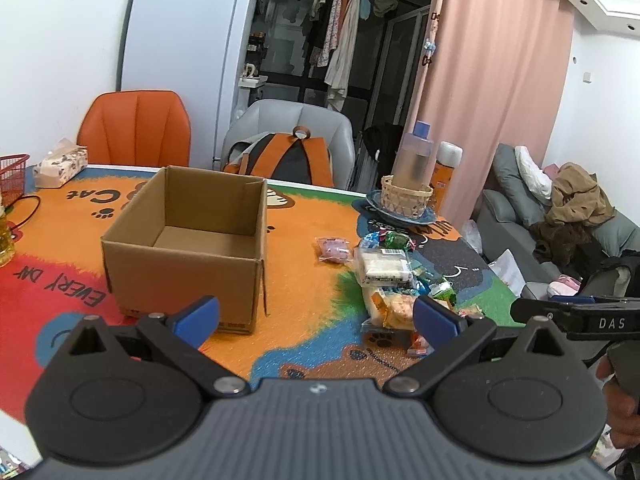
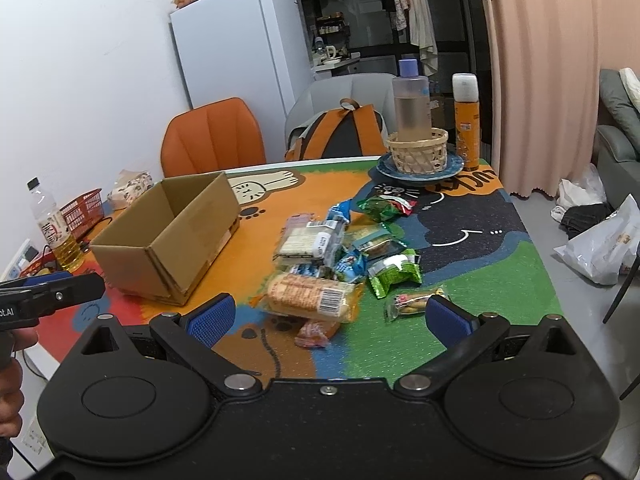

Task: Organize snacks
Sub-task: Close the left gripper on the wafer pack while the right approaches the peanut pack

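You held both grippers, left and right, spread wide; snacks lay right of box. Pinch mid-pack.

The left gripper is held level, its jaws spread wide with nothing between the blue pads. The right gripper is likewise spread wide and empty, tilted slightly downward. Each shows at the edge of the other's view, side by side and apart. A hand grips the left gripper's handle; fingers wrap the right one's.
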Available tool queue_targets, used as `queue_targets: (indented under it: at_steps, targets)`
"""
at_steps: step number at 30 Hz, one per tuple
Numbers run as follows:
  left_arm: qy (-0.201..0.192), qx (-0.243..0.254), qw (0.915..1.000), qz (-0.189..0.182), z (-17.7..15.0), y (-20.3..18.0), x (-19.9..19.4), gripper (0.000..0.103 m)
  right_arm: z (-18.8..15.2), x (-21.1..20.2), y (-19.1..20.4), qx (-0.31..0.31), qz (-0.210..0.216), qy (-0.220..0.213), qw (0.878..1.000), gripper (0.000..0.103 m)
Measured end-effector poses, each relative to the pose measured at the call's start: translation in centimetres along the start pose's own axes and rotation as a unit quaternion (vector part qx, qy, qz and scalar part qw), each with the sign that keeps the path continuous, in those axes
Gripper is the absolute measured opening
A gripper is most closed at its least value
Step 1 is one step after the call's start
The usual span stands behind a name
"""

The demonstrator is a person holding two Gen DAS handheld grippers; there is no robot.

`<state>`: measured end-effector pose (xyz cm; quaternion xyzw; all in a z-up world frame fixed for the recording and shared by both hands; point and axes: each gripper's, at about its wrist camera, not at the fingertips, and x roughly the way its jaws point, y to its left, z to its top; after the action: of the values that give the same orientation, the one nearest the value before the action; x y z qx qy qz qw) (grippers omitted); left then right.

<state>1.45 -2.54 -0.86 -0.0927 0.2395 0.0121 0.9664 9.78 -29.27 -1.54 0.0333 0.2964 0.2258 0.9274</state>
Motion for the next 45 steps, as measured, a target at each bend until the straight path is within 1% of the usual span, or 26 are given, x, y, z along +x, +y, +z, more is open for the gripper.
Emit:
queue_targets:
  at_steps: [2, 5, 10, 19, 23, 29, 34, 37, 41, 45]
  targets:
    - [-0.002, -0.005, 1.0000, 0.004, -0.1, 0.1, 0.6, 0.102, -0.2, 0.3, -0.5, 0.000, -0.006, -0.003, 1.000, 0.103]
    - [0.006, -0.012, 0.9999, 0.001, -0.2, -0.1, 1.8, 0.102, -0.4, 0.7, -1.3, 0.006, -0.011, -0.006, 1.000, 0.103]
    - [0.014, -0.005, 0.9999, -0.005, -0.7, -0.9, 3.6, 0.101, -0.7, 1.7, -2.7, 0.025, 0.005, -0.001, 1.000, 0.103]
    - [0.017, 0.006, 0.9997, -0.019, -1.1, -3.0, 5.8, 0.100, -1.3, 3.0, -3.2, 0.005, -0.006, -0.006, 1.000, 0.102]
    - [0.020, 0.010, 0.9994, -0.025, -1.3, -4.1, 7.0, 0.100, -1.6, 3.5, -3.6, -0.003, -0.012, -0.004, 1.000, 0.094]
    - [0.026, 0.018, 0.9990, -0.033, -1.7, -5.6, 8.7, 0.100, -2.2, 4.8, -4.9, 0.005, -0.014, 0.009, 1.000, 0.088]
    - [0.028, 0.024, 0.9988, -0.030, -1.9, -6.8, 9.9, 0.101, -2.5, 5.6, -6.2, 0.014, -0.024, 0.012, 1.000, 0.087]
    - [0.024, 0.032, 0.9989, -0.026, -2.0, -7.6, 10.3, 0.101, -2.6, 5.8, -6.9, 0.019, -0.024, 0.012, 0.999, 0.087]
    - [0.024, 0.034, 0.9986, -0.033, -2.1, -8.5, 10.7, 0.101, -2.8, 6.1, -7.6, 0.025, -0.022, 0.013, 0.999, 0.087]
    - [0.029, 0.038, 0.9983, -0.033, -2.3, -9.6, 11.6, 0.101, -2.7, 6.3, -8.1, 0.023, -0.023, 0.010, 0.999, 0.086]
